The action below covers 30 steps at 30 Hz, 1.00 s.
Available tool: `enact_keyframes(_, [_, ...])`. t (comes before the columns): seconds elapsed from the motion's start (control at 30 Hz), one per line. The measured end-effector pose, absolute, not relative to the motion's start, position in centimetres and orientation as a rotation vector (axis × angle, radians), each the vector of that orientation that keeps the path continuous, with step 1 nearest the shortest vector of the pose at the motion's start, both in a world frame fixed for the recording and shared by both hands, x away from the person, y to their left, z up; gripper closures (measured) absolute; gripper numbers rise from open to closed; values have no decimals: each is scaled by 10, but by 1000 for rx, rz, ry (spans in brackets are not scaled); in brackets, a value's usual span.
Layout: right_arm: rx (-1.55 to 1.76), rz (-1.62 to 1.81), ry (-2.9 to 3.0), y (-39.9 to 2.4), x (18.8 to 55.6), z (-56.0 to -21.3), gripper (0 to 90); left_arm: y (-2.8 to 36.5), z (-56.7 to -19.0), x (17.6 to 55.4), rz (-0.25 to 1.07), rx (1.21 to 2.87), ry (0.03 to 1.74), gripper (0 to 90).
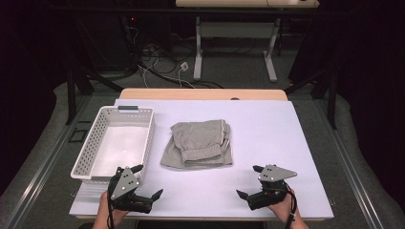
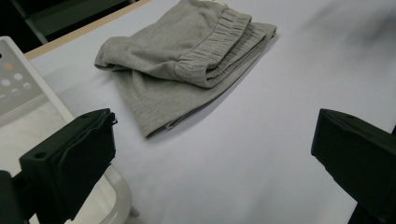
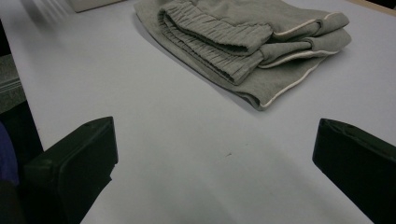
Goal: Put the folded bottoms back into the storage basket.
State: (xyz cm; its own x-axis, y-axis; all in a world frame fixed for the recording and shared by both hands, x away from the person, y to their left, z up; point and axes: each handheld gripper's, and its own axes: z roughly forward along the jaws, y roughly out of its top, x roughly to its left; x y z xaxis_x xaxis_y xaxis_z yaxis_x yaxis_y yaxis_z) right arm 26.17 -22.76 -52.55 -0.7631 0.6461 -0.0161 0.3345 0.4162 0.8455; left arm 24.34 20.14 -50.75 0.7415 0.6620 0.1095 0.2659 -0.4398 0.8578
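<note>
Folded grey shorts [image 1: 198,143] with an elastic waistband lie in the middle of the white-covered table [image 1: 267,124]. A white perforated basket [image 1: 143,138], nothing in it, stands to their left. My left gripper [image 1: 150,180] is held near the front edge, beside the basket's near right corner, jaws wide open and holding nothing. My right gripper [image 1: 247,180] mirrors it at the front right, also open. In the left gripper view the shorts [image 2: 182,56] lie ahead beyond the gripper [image 2: 215,135], with the basket rim [image 2: 18,79] at left. The right gripper view has the shorts [image 3: 247,42] ahead of the gripper [image 3: 215,140].
Bare table surface stretches between both grippers and the shorts, and to the right of the shorts. A wooden table edge [image 1: 203,93] shows at the back. Beyond stand another desk's white legs [image 1: 197,57] and floor cables [image 1: 157,62]. A hand [image 1: 107,212] holds each gripper.
</note>
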Motion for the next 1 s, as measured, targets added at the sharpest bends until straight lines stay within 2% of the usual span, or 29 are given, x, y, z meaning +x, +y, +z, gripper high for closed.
enact_keyframes(1.0, [899, 1265, 2382, -208, 282, -519, 0, 161, -510, 263, 471, 2083, 640, 0])
